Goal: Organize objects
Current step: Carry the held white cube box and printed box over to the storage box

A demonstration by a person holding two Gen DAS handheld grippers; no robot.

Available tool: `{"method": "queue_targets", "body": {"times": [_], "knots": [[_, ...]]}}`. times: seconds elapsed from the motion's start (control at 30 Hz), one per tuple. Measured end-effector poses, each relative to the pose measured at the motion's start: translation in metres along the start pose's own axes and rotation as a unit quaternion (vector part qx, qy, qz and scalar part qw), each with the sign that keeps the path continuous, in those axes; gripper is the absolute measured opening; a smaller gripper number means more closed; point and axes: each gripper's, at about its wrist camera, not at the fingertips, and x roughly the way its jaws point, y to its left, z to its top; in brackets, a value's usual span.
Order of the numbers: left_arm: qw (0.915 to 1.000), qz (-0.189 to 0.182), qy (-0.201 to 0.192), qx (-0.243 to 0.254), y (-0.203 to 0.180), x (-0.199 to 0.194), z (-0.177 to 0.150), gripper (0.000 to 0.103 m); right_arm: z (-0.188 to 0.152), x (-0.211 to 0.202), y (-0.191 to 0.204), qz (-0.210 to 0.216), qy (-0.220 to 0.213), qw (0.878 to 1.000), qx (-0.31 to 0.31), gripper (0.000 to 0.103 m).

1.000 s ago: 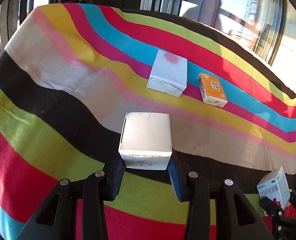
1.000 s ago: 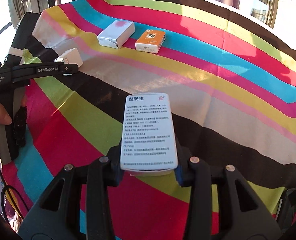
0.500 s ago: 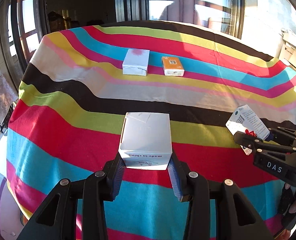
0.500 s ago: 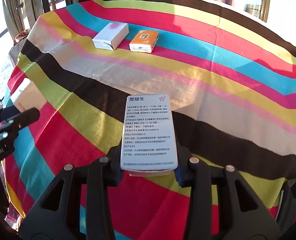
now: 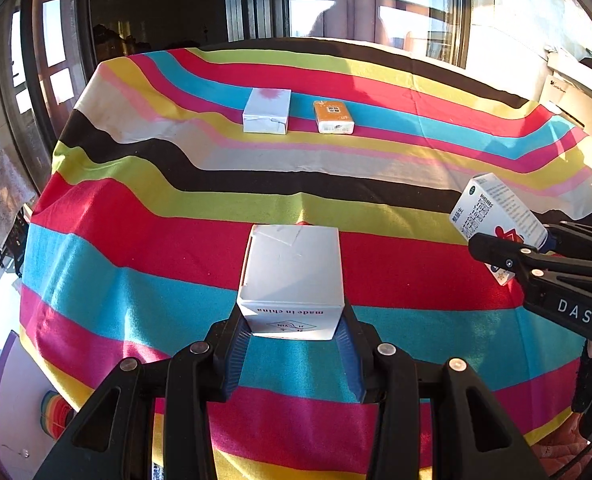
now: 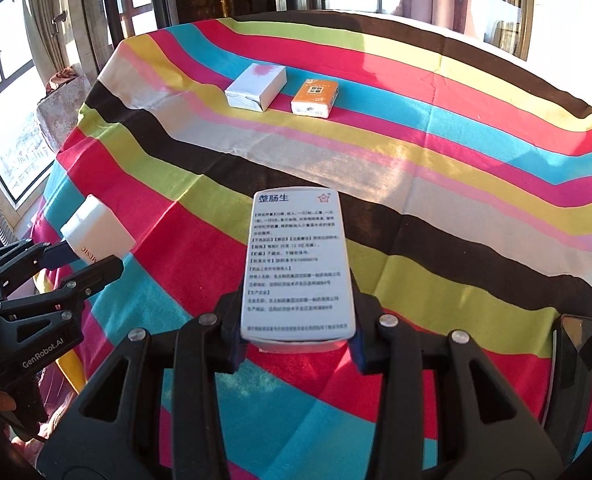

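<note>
My left gripper [image 5: 293, 338] is shut on a white cube box [image 5: 293, 276] marked "made in china", held above the near part of the striped tablecloth [image 5: 135, 220]. My right gripper [image 6: 296, 344] is shut on a white medicine box [image 6: 298, 264] with printed text, also held above the cloth. Each gripper shows in the other's view: the right one with the medicine box [image 5: 496, 216], the left one with the cube box [image 6: 95, 236]. A flat white box [image 5: 265, 112] and an orange box [image 5: 332, 117] lie side by side at the far part of the table; they also show in the right wrist view as the white box [image 6: 255, 88] and the orange box [image 6: 315, 97].
The table's left edge drops off where the cloth hangs down [image 5: 47, 280]. Windows and dark frames [image 5: 255, 0] stand behind the table. A dark phone-like object [image 6: 572, 364] stands at the right edge of the right wrist view.
Both grippers have pulled back and risen from the table with their boxes still held. The two boxes on the far part of the table have not moved.
</note>
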Motion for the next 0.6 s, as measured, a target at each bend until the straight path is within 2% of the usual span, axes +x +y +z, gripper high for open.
{"method": "queue_targets", "body": {"times": [0.4, 0.6], "knots": [[0.9999, 0.005, -0.001, -0.014, 0.017, -0.015, -0.024, 0.042, -0.01, -0.002, 0.033, 0.017, 0.014, 0.999, -0.033, 0.044], [0.9996, 0.012, -0.019, -0.018, 0.03, -0.031, -0.031, 0.042, -0.012, -0.007, 0.056, 0.033, 0.013, 0.998, -0.056, 0.044]]}}
